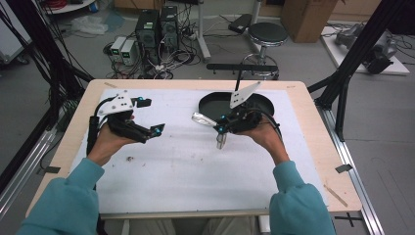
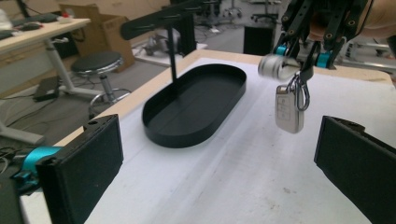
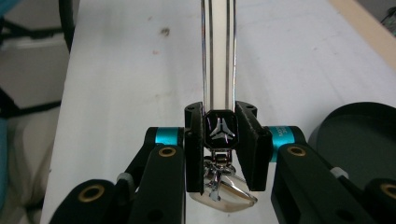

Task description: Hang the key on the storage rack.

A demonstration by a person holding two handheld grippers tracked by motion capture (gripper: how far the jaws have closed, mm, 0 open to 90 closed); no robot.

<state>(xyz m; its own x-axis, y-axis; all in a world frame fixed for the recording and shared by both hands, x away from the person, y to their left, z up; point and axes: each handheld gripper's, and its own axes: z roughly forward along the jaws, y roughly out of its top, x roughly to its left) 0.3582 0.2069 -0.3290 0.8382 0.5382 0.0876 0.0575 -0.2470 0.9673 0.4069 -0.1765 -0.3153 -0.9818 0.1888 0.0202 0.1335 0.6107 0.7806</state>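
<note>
Two grippers are working over the table: the left gripper [image 1: 149, 117] is standing open and empty, while the right gripper [image 1: 221, 126] is pinching one chrome key fob [image 2: 289, 110]. One black oval tray [image 2: 196, 105] is sitting just behind the right gripper.

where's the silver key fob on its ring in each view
High view: the silver key fob hangs below the right gripper, mid-table, just left of the black oval tray.
Left gripper view: upper right, fob dangling under the right gripper, right of the tray.
Right gripper view: bottom centre, fob under the shut fingers; tray at right edge.
Shared landmark: the tray.
</note>
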